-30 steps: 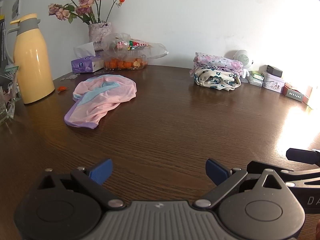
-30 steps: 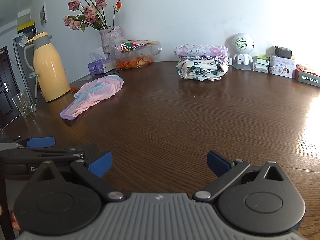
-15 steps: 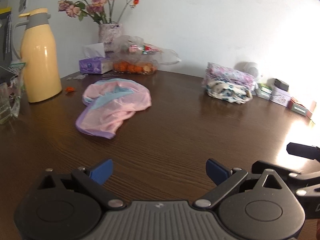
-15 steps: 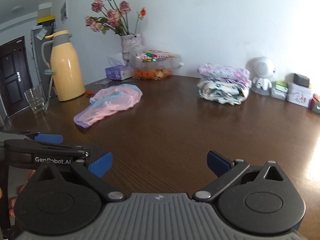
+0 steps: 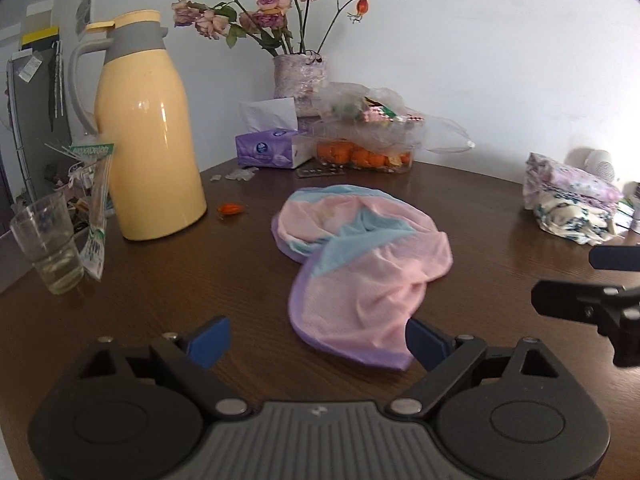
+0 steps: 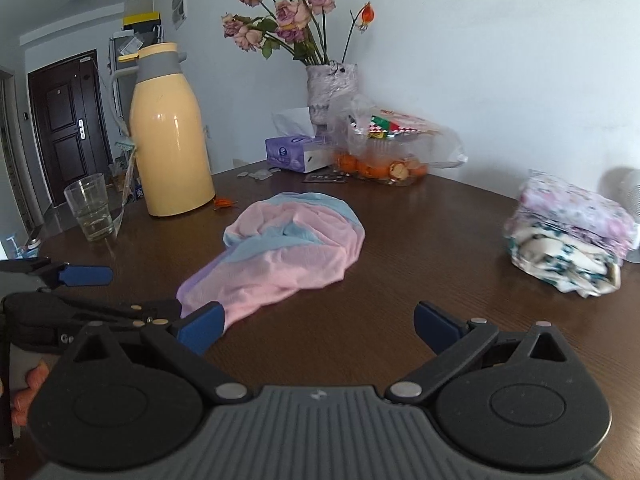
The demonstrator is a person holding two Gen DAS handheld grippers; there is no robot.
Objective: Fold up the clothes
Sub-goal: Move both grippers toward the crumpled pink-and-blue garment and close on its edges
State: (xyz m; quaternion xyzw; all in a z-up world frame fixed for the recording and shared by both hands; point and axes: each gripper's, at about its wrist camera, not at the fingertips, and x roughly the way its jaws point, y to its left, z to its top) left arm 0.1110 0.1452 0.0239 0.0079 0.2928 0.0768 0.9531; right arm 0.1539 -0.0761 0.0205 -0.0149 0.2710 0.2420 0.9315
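A crumpled pink garment (image 5: 360,280) with blue panels and a purple hem lies on the dark wooden table (image 5: 160,300). My left gripper (image 5: 319,342) sits at its near edge. Its jaws are wide and closing, with the purple hem between them close to the right finger; the pads do not press on the cloth. In the right wrist view the garment (image 6: 288,256) lies ahead and left. My right gripper (image 6: 319,330) is open, its left fingertip at the garment's near corner. A stack of folded floral clothes (image 6: 568,240) rests at the right.
A yellow thermos jug (image 5: 148,152) and a drinking glass (image 5: 48,248) stand at the left. Behind the garment are a purple tissue box (image 5: 272,148), a vase of dried roses (image 5: 298,80) and a plastic bag over oranges (image 5: 364,152). A hand (image 6: 28,392) holds the left gripper.
Both grippers have swung left and come up to the pink garment, which now fills the middle of both views. The folded stack has slid to the right edge.
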